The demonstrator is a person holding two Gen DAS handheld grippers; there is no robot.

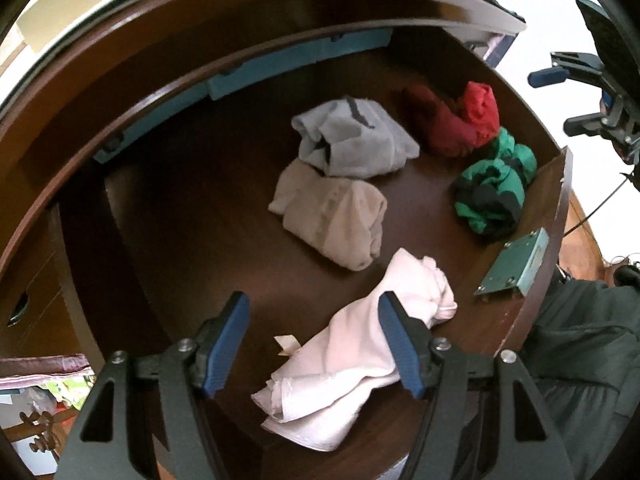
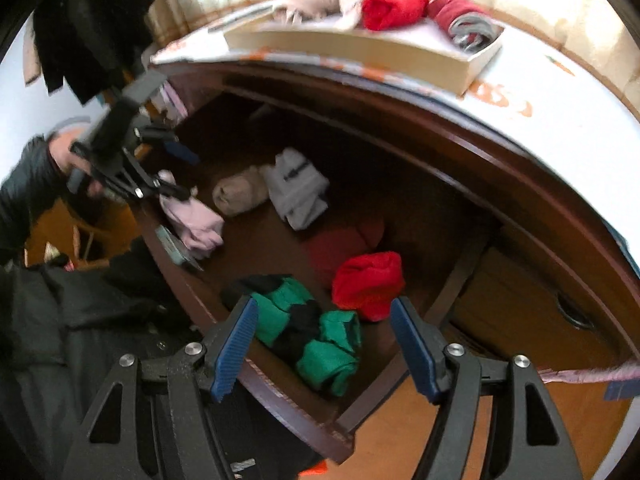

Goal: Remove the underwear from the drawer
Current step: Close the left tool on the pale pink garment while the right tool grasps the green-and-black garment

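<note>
Your drawer (image 1: pixel 168 216) stands pulled out from under the worktop (image 2: pixel 560 120), and all the underwear lies on its dark wooden floor. A shallow box (image 2: pixel 360 54) sits on the worktop above, with red and pale garments in it.

In the drawer, the pink piece (image 1: pixel 360 344) lies nearest the front edge. Your left claw (image 1: pixel 314 344) hangs over it, spread, and the pads do not press the cloth. Behind the pink piece lies the beige piece (image 1: pixel 336 220), touching the grey piece (image 1: pixel 352 140) further back toward the drawer's rear wall.

Along the drawer's right side, the green piece (image 2: pixel 312 340) with its black bands lies at the front corner. Your right claw (image 2: pixel 324 344) is poised above it, spread, nothing pinched between the pads. Just behind the green piece sits the red piece (image 2: pixel 368 284), and a darker maroon piece (image 2: pixel 336 246) lies beside that, toward the back.

A small metal bracket (image 1: pixel 512 268) is fixed on the inside of the drawer's front wall, between the pink and the green.
</note>
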